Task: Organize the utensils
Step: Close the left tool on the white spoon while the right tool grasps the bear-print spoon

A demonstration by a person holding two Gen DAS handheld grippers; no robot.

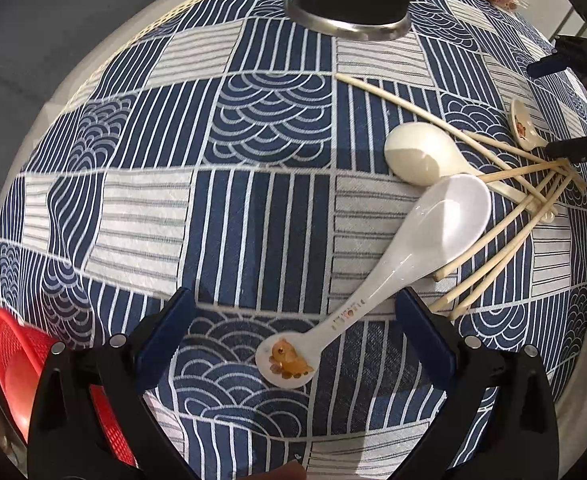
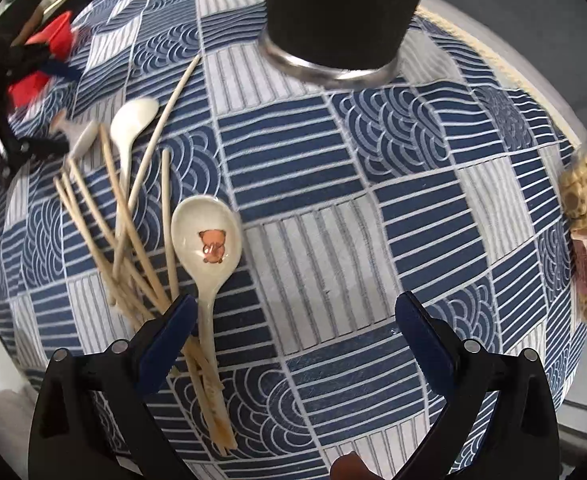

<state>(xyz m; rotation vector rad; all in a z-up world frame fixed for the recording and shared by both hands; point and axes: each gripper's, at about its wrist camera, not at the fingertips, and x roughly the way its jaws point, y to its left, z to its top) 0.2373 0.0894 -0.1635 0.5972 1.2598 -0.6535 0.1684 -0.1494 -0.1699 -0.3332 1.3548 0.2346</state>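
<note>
My left gripper (image 1: 297,320) is open, and the handle of a white ceramic spoon (image 1: 433,232) lies on the cloth between its fingers. A cream spoon (image 1: 421,152) lies bowl down beyond it, across several wooden chopsticks (image 1: 513,200). My right gripper (image 2: 297,328) is open over bare cloth. Just inside its left finger (image 2: 173,328) runs the handle of a bear-print spoon (image 2: 207,236), on top of the scattered chopsticks (image 2: 133,220). A black cup with a metal base (image 1: 349,0) (image 2: 345,12) stands at the far side. Each gripper shows in the other's view, the right gripper (image 1: 561,108) and the left gripper (image 2: 63,108).
A blue and white patterned cloth (image 1: 173,208) covers the round table, whose edge curves close on the left. A red mesh basket (image 1: 13,360) sits below that edge. A clear snack bag (image 2: 585,208) lies at the table's right side.
</note>
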